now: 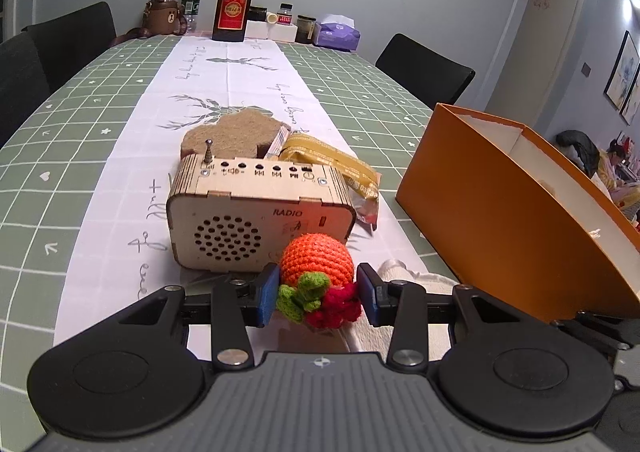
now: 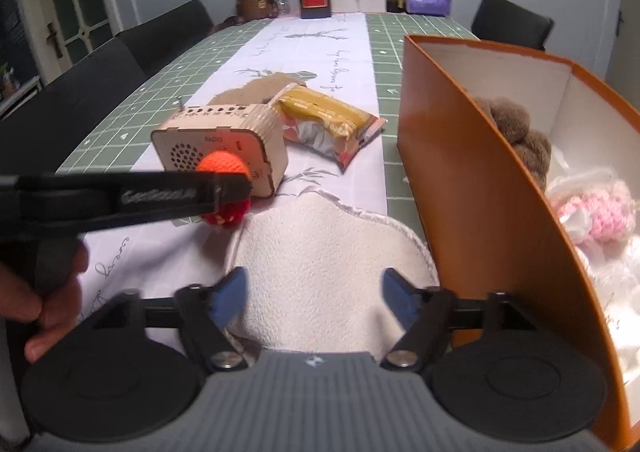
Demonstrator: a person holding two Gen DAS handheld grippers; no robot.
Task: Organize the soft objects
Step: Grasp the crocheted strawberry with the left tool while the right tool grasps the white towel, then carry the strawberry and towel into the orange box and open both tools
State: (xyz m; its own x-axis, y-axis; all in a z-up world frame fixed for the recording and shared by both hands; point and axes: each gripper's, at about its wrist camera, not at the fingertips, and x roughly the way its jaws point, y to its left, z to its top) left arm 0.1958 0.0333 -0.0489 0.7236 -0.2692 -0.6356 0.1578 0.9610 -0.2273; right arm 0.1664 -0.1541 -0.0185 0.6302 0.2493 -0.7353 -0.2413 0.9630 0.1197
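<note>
My left gripper (image 1: 319,295) is shut on a crocheted fruit toy (image 1: 317,260), orange with green leaves and a red part, held just above the table in front of a wooden radio (image 1: 256,213). In the right wrist view the toy (image 2: 222,163) and the left gripper's side (image 2: 160,195) show at left. My right gripper (image 2: 314,298) is open, its blue pads either side of a white fluffy cloth (image 2: 332,256) lying on the table. An orange box (image 2: 480,187) at right holds a brown plush (image 2: 524,139) and a pink crocheted item (image 2: 596,211).
A yellow snack packet (image 2: 328,119) and a brown fibre pad (image 1: 236,131) lie behind the radio. A brown bottle (image 1: 234,3), a water bottle, jars and a tissue pack (image 1: 338,33) stand at the far end. Black chairs (image 1: 428,69) line both sides.
</note>
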